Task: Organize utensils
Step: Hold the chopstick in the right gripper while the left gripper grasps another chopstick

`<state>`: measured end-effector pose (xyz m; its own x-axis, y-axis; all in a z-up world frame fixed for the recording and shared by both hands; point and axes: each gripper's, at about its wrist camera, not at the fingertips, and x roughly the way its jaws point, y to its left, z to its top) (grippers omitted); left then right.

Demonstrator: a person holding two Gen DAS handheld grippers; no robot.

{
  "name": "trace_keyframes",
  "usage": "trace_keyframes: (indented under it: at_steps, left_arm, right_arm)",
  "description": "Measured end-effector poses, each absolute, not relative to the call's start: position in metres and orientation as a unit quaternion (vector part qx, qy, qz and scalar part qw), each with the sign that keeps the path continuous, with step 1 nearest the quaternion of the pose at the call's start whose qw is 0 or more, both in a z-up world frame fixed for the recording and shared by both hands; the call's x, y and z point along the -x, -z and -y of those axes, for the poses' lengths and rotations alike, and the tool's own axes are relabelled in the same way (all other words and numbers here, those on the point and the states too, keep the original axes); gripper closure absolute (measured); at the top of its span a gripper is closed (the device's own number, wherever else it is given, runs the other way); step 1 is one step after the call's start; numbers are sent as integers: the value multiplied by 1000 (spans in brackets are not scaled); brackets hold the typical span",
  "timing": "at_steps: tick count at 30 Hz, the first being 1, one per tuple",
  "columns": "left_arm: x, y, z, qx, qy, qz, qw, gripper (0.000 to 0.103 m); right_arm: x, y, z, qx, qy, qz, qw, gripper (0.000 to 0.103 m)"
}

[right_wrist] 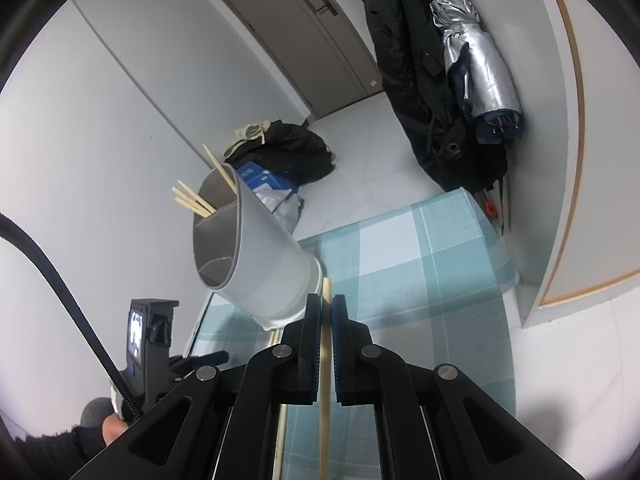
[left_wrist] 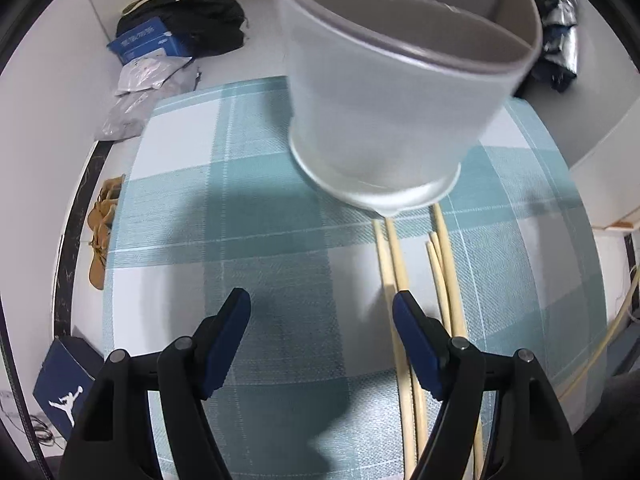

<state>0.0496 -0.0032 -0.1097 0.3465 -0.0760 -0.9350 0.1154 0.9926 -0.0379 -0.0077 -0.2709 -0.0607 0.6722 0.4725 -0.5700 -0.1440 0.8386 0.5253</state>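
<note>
A white utensil holder (left_wrist: 396,92) with an inner divider stands on the teal checked cloth (left_wrist: 248,208); it also shows in the right wrist view (right_wrist: 260,256), with several chopsticks (right_wrist: 196,200) sticking out of it. Several loose wooden chopsticks (left_wrist: 444,280) lie on the cloth in front of it. My left gripper (left_wrist: 322,308) is open and empty, just left of those chopsticks. My right gripper (right_wrist: 327,304) is shut on a single chopstick (right_wrist: 325,380), held close to the holder's base.
On the floor beyond the table lie a black bag (left_wrist: 200,20), a blue box (left_wrist: 148,40) and plastic packets (left_wrist: 148,76). A Jordan shoebox (left_wrist: 64,380) and tan sandals (left_wrist: 102,232) are at the left. A coat (right_wrist: 412,60) and umbrella (right_wrist: 476,60) hang by a door (right_wrist: 304,28).
</note>
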Motion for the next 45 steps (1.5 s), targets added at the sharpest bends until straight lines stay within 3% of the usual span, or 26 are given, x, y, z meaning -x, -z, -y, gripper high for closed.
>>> trace_keyframes:
  at_steps: [21,38,39,40,42,45]
  left_arm:
    - [-77,117,-10,7,51,-585,809,32]
    - [-77,116,15,-57,46,-594,801,27]
    - [-76,115,18,-63,49,-592,802,35]
    - [-75,114,21,-58,61,-593,801,55]
    - [-74,112,27,-50,97,-597,795,83]
    - [-71,113,28,-44,108,-590,799,96]
  right_arm:
    - [6,63,269,-220,-173,-364,888,99]
    - [4,64,265,-215,-173,-368,888,99]
    - [4,64,265,-213,-173,-368,888,99]
    - [4,64,264,-211,-175,-367,889,99]
    - [5,62,260,-206,-179,-362,891,99]
    - [3,60,258,-215,-190,-360,888,99]
